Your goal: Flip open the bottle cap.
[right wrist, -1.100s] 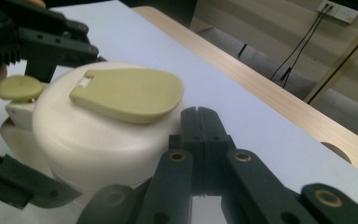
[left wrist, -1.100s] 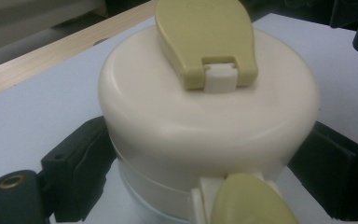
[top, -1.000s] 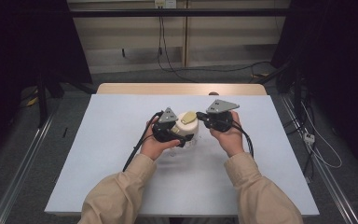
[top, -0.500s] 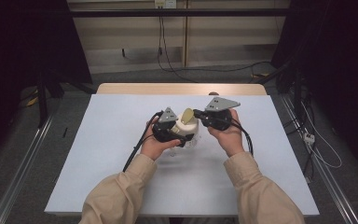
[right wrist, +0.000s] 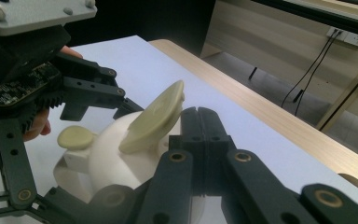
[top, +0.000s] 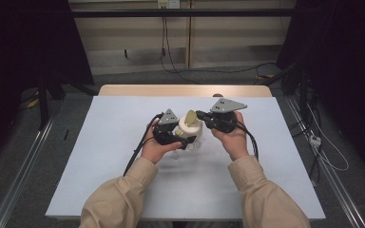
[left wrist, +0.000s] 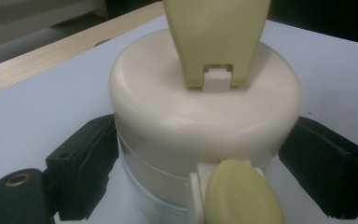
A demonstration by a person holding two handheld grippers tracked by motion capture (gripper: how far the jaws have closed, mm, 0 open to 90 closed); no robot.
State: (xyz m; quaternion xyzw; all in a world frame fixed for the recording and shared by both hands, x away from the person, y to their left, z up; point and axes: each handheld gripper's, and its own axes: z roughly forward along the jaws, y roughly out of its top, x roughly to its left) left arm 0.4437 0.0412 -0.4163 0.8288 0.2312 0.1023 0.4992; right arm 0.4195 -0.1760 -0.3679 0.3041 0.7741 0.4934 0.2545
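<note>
Cream plastic makes up the round lid (left wrist: 205, 107) of a small clear-bodied container (top: 190, 129), which is held just above the pale blue table top (top: 100, 156), near its middle, between the two hand-held grippers. A yellowish-green hinged flap (right wrist: 151, 119) is raised on top of the lid, and an oval button of the same colour (left wrist: 242, 193) sticks out at the lid's side.

The container is clasped from the sides by the left gripper (left wrist: 205, 177) — a sensible hold, it may be judged, since the body is kept from turning or tipping while its top is worked on. The black jaws are set against the clear body just under the lid's rim, one on each side; they have just been closing further, with the container between them, and it is gripped.

The right gripper (right wrist: 198, 140) is brought in level from the other side. Its jaws are pressed fully together with nothing between them, and the joined tips lie right beside the raised flap — whether they touch it cannot be told. As a closed wedge, the gripper seems placed to push or lift the flap.
</note>
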